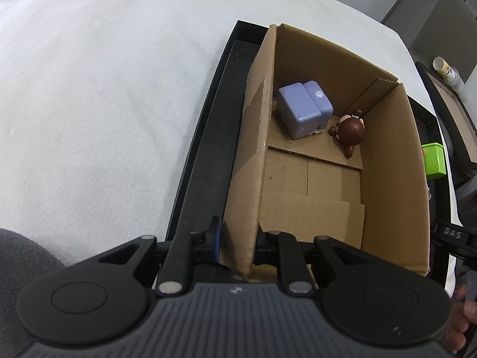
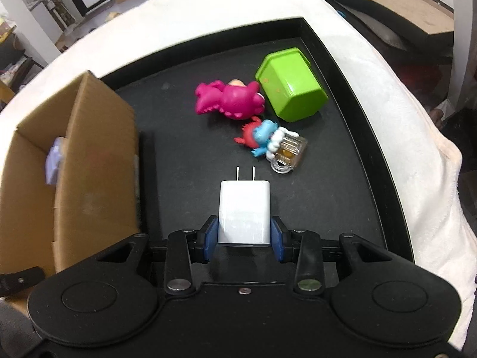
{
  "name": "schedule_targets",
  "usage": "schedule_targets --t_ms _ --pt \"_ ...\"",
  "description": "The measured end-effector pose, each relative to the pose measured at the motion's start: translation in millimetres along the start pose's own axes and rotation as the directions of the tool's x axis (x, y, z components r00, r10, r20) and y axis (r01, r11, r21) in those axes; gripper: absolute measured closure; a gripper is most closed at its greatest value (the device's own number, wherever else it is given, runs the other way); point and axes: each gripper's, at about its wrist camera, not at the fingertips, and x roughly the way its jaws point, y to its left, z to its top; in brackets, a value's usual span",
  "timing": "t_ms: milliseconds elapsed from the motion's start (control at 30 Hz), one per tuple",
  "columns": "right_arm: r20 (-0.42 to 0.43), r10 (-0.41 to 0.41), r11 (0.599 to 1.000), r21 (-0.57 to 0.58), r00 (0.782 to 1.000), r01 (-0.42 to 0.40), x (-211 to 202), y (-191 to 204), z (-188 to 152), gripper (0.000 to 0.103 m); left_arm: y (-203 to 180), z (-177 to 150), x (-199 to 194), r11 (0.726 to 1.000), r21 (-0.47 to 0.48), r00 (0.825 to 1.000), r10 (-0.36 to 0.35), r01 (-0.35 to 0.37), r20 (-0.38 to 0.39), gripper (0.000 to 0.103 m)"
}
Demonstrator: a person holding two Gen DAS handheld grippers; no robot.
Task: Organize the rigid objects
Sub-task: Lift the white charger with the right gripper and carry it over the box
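Note:
My right gripper (image 2: 244,240) is shut on a white plug-in charger (image 2: 244,211), its prongs pointing away, held over the black tray (image 2: 372,149). On the tray lie a pink dinosaur toy (image 2: 229,101), a green container (image 2: 289,85) on its side, and a small red-and-blue figure with a clear mug (image 2: 271,141). My left gripper (image 1: 237,244) is shut on the near left wall of the cardboard box (image 1: 253,149). Inside the box lie a lavender block toy (image 1: 304,109) and a brown bear figure (image 1: 350,131).
The tray sits on a white cloth-covered surface (image 1: 104,104). The box stands at the tray's left end, seen in the right wrist view (image 2: 89,164). A small bottle (image 1: 447,71) and another table stand beyond to the right.

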Motion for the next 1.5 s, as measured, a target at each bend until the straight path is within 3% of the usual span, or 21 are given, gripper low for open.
schedule_targets --t_ms 1033,1500 --pt "0.142 0.142 0.983 -0.134 0.980 -0.123 -81 74 36 0.066 3 0 1 1.000 -0.003 1.000 -0.020 0.020 -0.004 0.085" --pt "0.113 0.202 0.962 -0.207 0.973 -0.176 -74 116 27 0.066 6 2 1 0.999 0.004 0.999 -0.039 0.039 -0.012 0.085"
